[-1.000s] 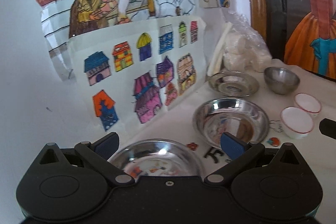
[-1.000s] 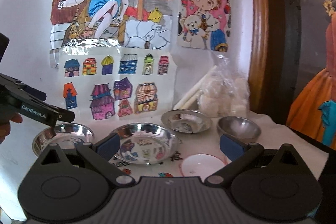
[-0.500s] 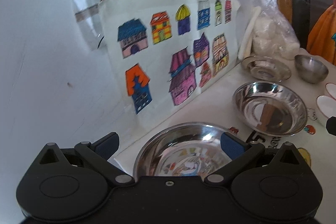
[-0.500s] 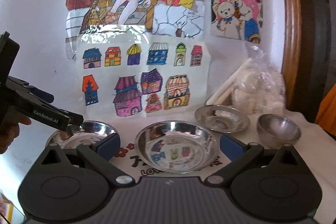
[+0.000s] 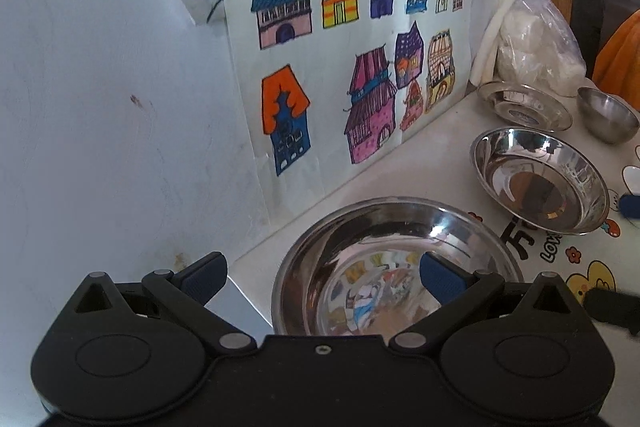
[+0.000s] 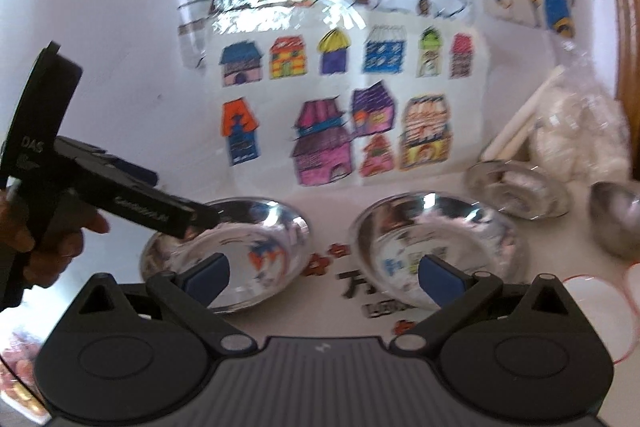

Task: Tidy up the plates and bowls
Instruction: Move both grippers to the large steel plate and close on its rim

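Several steel dishes stand in a row along the wall. My left gripper (image 5: 322, 277) is open and low over the leftmost large steel dish (image 5: 380, 239); its right finger hangs inside the dish and its left finger is outside the rim. The right wrist view shows the same left gripper (image 6: 180, 201) at that dish (image 6: 256, 243). My right gripper (image 6: 322, 275) is open and empty, in front of the gap between that dish and the middle steel dish (image 6: 440, 231). Further right are a flat steel plate (image 6: 516, 191) and a small steel bowl (image 6: 616, 219).
White red-rimmed saucers (image 6: 600, 315) sit at the near right. A plastic bag of white items (image 5: 536, 43) leans in the far corner. Coloured house drawings (image 5: 340, 67) hang on the wall close behind the dishes. A hand (image 6: 52, 251) holds the left gripper.
My left gripper has dropped and closed in on the leftmost dish, which now fills its lower view. My right gripper has moved forward and down toward the dishes; its view is blurred.
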